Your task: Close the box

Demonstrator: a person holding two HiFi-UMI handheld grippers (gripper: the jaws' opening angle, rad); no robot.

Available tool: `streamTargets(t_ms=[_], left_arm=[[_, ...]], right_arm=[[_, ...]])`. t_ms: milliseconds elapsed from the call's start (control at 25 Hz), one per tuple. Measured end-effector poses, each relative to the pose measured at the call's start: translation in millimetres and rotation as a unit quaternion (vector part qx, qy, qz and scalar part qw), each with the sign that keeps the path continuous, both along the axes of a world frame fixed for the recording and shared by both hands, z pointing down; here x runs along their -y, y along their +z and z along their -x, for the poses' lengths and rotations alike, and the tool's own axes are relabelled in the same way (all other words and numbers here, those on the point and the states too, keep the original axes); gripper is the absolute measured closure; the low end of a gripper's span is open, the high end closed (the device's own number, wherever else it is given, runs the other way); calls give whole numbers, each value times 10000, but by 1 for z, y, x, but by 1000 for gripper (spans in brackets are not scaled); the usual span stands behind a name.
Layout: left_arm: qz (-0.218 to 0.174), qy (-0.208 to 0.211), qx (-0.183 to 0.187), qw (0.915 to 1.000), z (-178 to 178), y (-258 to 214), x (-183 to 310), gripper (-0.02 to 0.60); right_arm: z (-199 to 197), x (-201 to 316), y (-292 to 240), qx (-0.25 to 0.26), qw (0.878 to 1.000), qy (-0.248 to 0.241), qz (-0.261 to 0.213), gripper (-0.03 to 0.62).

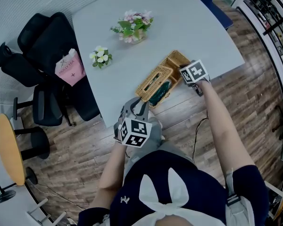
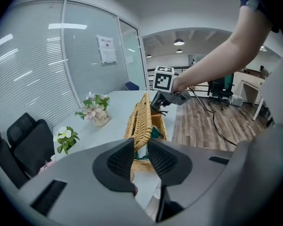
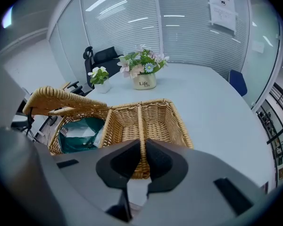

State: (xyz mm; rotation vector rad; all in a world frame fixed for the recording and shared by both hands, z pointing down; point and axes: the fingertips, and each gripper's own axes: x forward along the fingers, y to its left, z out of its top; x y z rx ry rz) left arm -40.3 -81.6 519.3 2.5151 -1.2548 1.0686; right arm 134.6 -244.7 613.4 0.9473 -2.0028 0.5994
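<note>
A wicker box [image 1: 166, 77] lies on the grey table [image 1: 179, 18] near its front edge. One lid flap [image 2: 141, 119] stands raised on edge over green packets [image 3: 80, 133]. My left gripper [image 2: 141, 157] has this flap's free edge between its pads, which press on it. The other flap [image 3: 153, 117] lies open and flat, with a rib down its middle. My right gripper [image 3: 140, 166] is shut on the near end of that rib. In the head view the left gripper [image 1: 139, 107] is at the box's near end and the right gripper [image 1: 184, 72] at its right side.
A pot of flowers [image 1: 132, 27] and a small flower bunch [image 1: 100, 55] stand behind the box. A black chair [image 1: 47, 55] carrying a pink bag [image 1: 70, 68] is left of the table. A round wooden table [image 1: 9, 149] is at far left, and a cable [image 1: 197, 131] runs on the floor.
</note>
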Motion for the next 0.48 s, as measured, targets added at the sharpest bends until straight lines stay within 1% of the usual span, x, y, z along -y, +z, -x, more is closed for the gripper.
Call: streamTargets(t_ms=[480], left_arm=[[-210,347,709,9967,-10,13,-9,482]], right_arm=[[0,0,-1,26,10000,18,-11,553]])
